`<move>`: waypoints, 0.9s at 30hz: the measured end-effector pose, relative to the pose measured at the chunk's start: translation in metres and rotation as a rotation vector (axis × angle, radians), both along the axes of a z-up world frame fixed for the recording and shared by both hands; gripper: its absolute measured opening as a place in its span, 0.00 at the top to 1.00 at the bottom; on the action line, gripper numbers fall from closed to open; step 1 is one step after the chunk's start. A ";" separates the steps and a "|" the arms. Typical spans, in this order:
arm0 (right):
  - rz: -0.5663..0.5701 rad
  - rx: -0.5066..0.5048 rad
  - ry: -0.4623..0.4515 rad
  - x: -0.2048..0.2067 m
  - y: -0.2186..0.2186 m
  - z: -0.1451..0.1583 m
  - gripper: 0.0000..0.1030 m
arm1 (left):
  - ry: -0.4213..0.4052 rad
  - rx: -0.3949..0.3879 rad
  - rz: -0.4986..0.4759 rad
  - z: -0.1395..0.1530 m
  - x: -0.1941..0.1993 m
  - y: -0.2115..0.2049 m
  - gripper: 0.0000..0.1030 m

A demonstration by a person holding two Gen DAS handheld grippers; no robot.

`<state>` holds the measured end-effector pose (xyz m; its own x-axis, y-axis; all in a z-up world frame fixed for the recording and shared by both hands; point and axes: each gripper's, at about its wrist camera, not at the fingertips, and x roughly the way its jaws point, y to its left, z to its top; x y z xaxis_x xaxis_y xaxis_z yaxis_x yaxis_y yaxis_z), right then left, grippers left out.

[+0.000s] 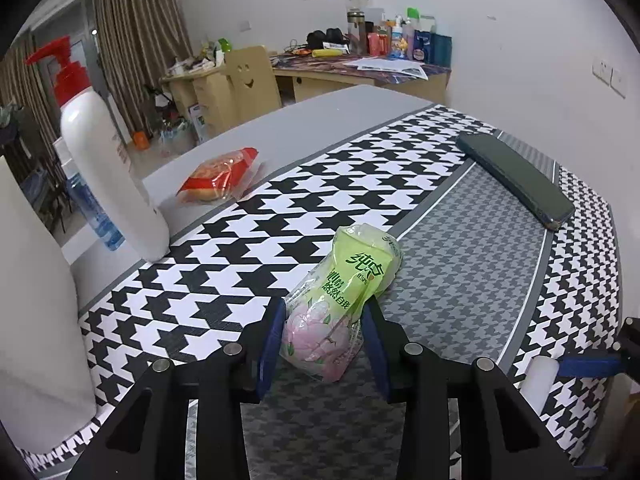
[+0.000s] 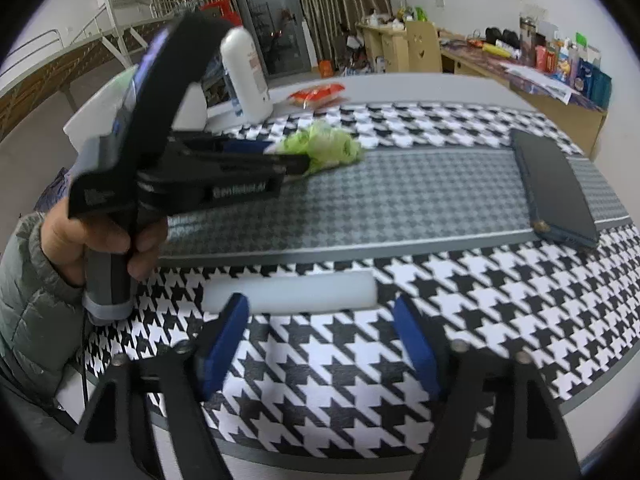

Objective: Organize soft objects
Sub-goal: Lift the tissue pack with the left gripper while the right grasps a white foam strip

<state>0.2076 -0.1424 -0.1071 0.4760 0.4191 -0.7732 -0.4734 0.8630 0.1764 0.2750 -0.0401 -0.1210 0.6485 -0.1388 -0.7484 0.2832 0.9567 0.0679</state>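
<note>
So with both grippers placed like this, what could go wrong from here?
1. The left gripper pinches only the near end of the green tissue pack; the soft, slippery wrap could sag or slip out when lifted.
2. The right gripper has its jaws apart short of the white foam roll; a round roll may scoot away on the mat.
3. The tall pump bottle stands close by and could be knocked over.

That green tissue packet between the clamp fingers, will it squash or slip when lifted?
The green tissue packet looks soft, so it will probably dent under the left gripper. Its glossy wrapper may be slippery. It looks light, so it should lift easily.
</note>
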 end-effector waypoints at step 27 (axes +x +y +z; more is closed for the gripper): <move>-0.076 -0.064 -0.034 0.016 0.019 0.012 0.42 | -0.089 -0.046 0.112 0.037 -0.062 0.053 0.61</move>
<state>0.2235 -0.1232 -0.0954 0.5311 0.3308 -0.7801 -0.4107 0.9058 0.1045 0.2134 0.0131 -0.0839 0.7256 -0.0946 -0.6815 0.1693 0.9846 0.0436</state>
